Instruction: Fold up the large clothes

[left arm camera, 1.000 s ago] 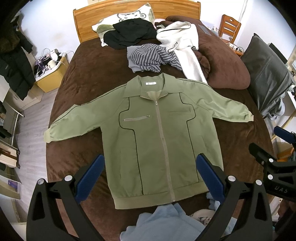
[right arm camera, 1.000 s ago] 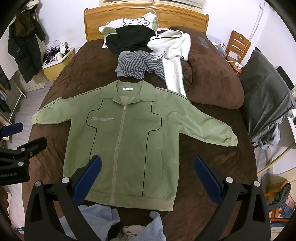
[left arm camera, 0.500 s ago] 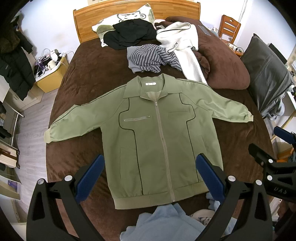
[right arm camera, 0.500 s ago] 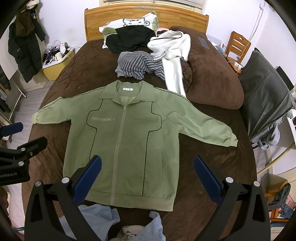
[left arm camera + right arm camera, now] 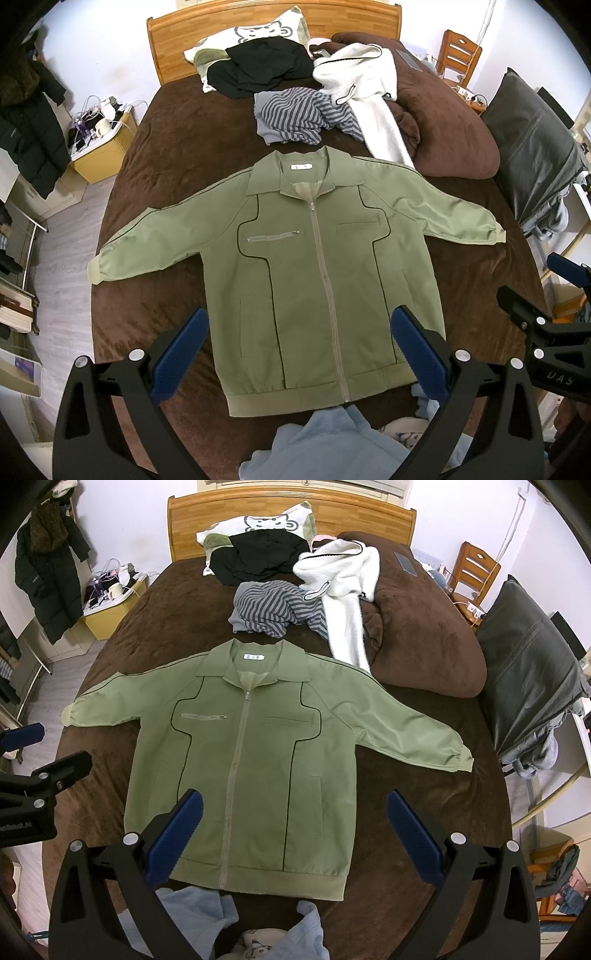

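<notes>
From the left wrist view, I've got my left gripper [image 5: 295,360] hanging above the bed [image 5: 166,155] with its blue pads spread wide and nothing between them. Straight ahead of those pads lies the green jacket [image 5: 314,266], face up, zipped, collar at the far end and hem nearest me. Both sleeves run out flat, one well off to the left of my pads, the other to the right. Off to my right side the right gripper [image 5: 546,306] pokes into frame. Below the hem, right under my pads, there's a light blue garment [image 5: 332,439] bunched up. Beyond the collar sit a striped top [image 5: 295,118], a white fleece [image 5: 369,92] and a black garment [image 5: 258,66].

Now the right wrist view: my right gripper [image 5: 295,840] is released too, pads wide apart and empty, hovering over the hem end. Here the jacket [image 5: 251,746] sits ahead and slightly left of my pads. Its right sleeve cuff [image 5: 463,760] lies forward and to the right, flat on the brown cover.

My read on progress: the spreading looks finished, since the jacket is smooth and square, but no fold has been made. Sleeves in, sides over, then hem to collar all remain. The heap beyond the collar looks unfolded as well.
</notes>
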A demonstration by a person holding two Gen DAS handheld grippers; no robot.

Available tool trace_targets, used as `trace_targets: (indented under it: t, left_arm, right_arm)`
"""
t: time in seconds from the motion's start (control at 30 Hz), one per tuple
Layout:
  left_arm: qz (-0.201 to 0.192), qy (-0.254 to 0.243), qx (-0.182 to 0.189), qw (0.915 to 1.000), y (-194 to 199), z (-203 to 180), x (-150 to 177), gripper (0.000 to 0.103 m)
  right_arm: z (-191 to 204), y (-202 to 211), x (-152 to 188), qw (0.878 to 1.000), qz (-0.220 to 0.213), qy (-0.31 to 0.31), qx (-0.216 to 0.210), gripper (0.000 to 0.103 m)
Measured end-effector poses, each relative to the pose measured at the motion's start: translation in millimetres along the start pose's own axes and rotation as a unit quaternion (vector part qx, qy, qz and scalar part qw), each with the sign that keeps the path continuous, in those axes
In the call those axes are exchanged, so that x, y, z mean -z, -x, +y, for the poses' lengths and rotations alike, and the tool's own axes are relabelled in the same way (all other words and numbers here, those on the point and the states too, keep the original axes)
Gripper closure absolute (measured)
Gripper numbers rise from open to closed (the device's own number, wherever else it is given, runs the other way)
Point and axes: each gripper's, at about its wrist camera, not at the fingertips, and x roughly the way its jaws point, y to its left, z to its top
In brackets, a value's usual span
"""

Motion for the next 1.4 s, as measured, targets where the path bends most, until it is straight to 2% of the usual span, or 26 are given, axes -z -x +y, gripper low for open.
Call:
trace_targets:
  t: [0.97,1.17,1.4]
  left_arm:
    - [0.005,-0.007,0.001,1.0000,-7,-1,4,0.006]
    - [0.013,-0.015,0.023,0.9995,-14,-14,-6,0.006]
    - [0.010,-0.059,0.037,0.9976,-21,-58,-36,0.006]
  right_arm:
    - [-6,-3,4,1.000,0.002,-0.012,-0.004,0.006]
    - [-24,-1,-4,0.999,-0.013,-0.035,-0.002,0.006]
    - [-71,-3,-15,0.997,-0.028,-0.073,0.012,0.006]
